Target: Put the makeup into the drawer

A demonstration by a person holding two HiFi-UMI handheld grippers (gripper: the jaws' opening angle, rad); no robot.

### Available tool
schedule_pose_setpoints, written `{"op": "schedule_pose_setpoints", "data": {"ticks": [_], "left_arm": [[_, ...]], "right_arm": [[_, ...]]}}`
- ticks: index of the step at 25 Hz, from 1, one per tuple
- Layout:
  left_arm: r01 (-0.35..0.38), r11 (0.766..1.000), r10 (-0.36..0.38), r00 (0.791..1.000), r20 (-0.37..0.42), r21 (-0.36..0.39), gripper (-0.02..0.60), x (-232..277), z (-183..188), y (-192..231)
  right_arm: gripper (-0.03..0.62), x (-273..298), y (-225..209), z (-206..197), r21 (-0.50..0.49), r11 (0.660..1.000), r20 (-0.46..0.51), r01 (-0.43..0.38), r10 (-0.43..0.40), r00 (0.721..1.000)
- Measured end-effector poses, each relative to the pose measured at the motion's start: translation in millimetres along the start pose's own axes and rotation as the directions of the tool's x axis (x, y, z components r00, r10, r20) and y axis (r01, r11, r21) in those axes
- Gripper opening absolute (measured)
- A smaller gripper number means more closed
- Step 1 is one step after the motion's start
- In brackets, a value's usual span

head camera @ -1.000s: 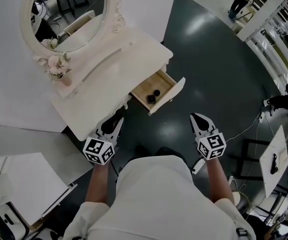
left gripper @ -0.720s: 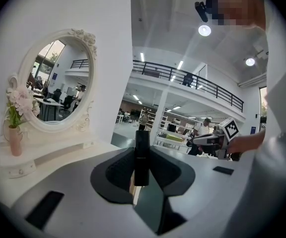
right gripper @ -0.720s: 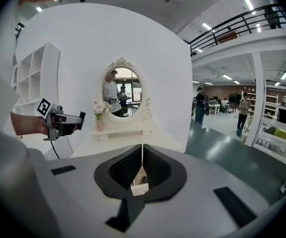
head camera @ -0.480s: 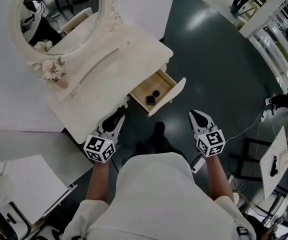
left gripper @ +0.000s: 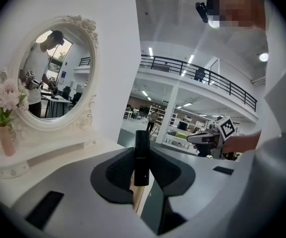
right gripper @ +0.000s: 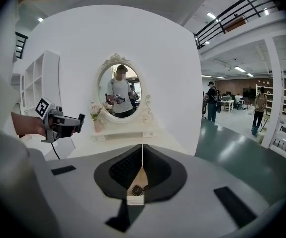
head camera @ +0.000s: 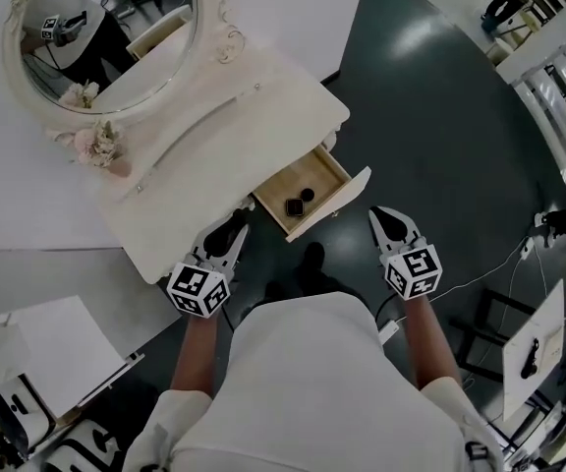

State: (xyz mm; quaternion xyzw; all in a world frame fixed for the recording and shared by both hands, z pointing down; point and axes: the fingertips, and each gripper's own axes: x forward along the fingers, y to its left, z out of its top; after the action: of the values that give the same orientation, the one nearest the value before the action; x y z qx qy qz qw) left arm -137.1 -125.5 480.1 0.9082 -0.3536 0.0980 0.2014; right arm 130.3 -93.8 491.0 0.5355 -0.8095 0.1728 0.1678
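Observation:
The cream dressing table (head camera: 204, 165) has its right drawer (head camera: 347, 197) pulled open. Two black makeup pieces lie inside, a square compact (head camera: 294, 206) and a small round one (head camera: 308, 194). My left gripper (head camera: 227, 232) hovers at the table's front edge, left of the drawer, shut on a slim black makeup tube (left gripper: 141, 152) that stands upright between the jaws. My right gripper (head camera: 389, 216) is over the dark floor just right of the drawer front, shut and empty. In the right gripper view the drawer and compact (right gripper: 136, 190) show beneath its closed jaws.
An oval mirror (head camera: 106, 37) and a pink flower vase (head camera: 101, 146) stand at the back of the table top. White partition walls lie behind and left. My shoe (head camera: 312, 259) rests on the floor below the drawer. A cable (head camera: 499, 264) runs across the floor at right.
Both grippers have edged slightly toward the table and drawer; the left still holds the tube. My shoe has come into view below the drawer.

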Motion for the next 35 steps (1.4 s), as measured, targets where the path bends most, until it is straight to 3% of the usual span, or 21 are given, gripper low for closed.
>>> {"op": "schedule_pose_setpoints", "data": {"ticks": [11,19,28,35], "left_arm": [[-0.044,0.999,0.042,0.997,-0.071,-0.022,0.104,87,-7,-19],[-0.045,0.999,0.046,0.987,-0.151,0.015,0.104,135,-24,-24],[-0.03,0.996,0.05,0.96,-0.277,0.079,0.104,170,-59,-13],[0.022,0.984,0.049,0.92,-0.39,0.176,0.104,190,-98,-4]], "right_arm": [[0.029,45,-57,-16,0.023,0.991,-0.058,-0.132,0.133,0.989],[0.029,64,-78,-36,0.05,0.98,-0.105,-0.192,0.197,0.975],[0.029,77,-81,-62,0.096,0.97,-0.167,-0.222,0.236,0.957],[0.029,90,-76,-76,0.131,0.968,-0.195,-0.214,0.237,0.952]]}}
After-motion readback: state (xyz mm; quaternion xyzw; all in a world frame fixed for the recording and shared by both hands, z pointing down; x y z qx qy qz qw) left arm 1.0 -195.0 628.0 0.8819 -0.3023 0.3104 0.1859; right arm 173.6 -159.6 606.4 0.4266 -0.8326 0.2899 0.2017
